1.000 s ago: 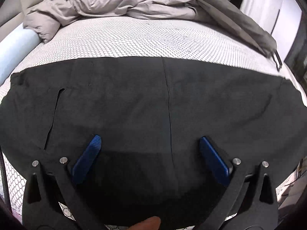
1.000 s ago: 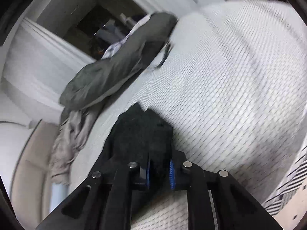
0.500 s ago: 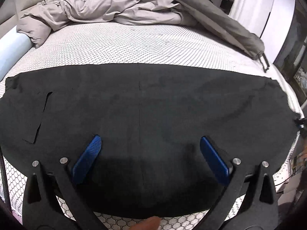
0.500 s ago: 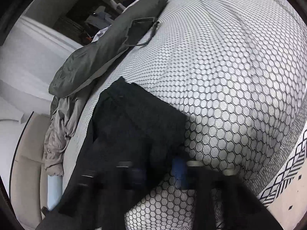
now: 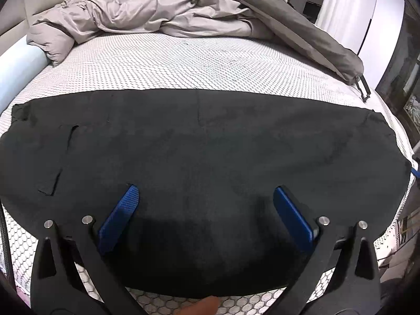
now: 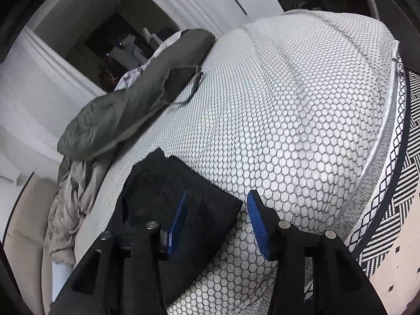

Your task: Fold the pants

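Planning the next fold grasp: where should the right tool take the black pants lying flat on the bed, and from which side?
Take the black fabric pants at the end corner by the right tool, coming in low from the open honeycomb-patterned mattress side. That edge lies flat with bare mattress beside it, so one finger can probably slide under. The tool's jaws have just been opening; the corner sits between them unpinched.

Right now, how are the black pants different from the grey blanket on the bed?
The black pants lie spread flat and smooth; the grey blanket is bunched up and wrinkly. The pants are near the front edge of the bed, under the left tongs; the blanket is heaped at the far side. Both are cloth resting on the bed.
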A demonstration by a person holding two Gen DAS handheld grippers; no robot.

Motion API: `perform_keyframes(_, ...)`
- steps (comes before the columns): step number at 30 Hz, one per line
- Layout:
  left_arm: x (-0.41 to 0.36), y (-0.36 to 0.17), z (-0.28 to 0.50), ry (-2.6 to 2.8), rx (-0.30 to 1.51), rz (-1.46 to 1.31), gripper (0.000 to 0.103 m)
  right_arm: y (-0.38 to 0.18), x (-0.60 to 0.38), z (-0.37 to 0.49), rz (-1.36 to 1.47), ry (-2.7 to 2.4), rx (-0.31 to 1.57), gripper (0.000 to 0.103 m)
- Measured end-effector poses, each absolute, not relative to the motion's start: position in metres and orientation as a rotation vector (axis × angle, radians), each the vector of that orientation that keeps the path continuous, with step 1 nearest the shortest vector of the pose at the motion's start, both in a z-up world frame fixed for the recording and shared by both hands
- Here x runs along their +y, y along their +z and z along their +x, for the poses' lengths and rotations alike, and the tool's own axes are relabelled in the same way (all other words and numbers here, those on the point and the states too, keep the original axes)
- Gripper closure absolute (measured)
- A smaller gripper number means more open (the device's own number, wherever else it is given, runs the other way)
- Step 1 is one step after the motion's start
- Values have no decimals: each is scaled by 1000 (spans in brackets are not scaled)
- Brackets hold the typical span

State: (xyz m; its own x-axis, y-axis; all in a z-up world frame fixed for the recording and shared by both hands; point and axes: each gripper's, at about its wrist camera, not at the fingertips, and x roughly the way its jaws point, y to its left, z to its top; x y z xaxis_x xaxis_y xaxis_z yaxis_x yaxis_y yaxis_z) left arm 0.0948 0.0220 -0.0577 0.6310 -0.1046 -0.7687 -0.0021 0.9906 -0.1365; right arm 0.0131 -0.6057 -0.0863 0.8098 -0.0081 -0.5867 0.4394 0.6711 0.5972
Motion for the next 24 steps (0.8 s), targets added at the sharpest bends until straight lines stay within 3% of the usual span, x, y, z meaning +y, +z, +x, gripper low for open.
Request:
perform_keyframes(1,21,-59,96,-60,893,-127,1,-81,-606,14,793,-229,590,54)
perform_keyframes(7,10,-64,104,-59,906,-97,1,-53,-575,38,624,-159,606,25)
perform_keyframes(17,1,-68,104,-79,912,-28,1,-6,-557,127,352,-203,755,23)
perform_keyframes(24,2,-72,104,-77,917,-19,1,-45,-550,211,299,-118,912,23)
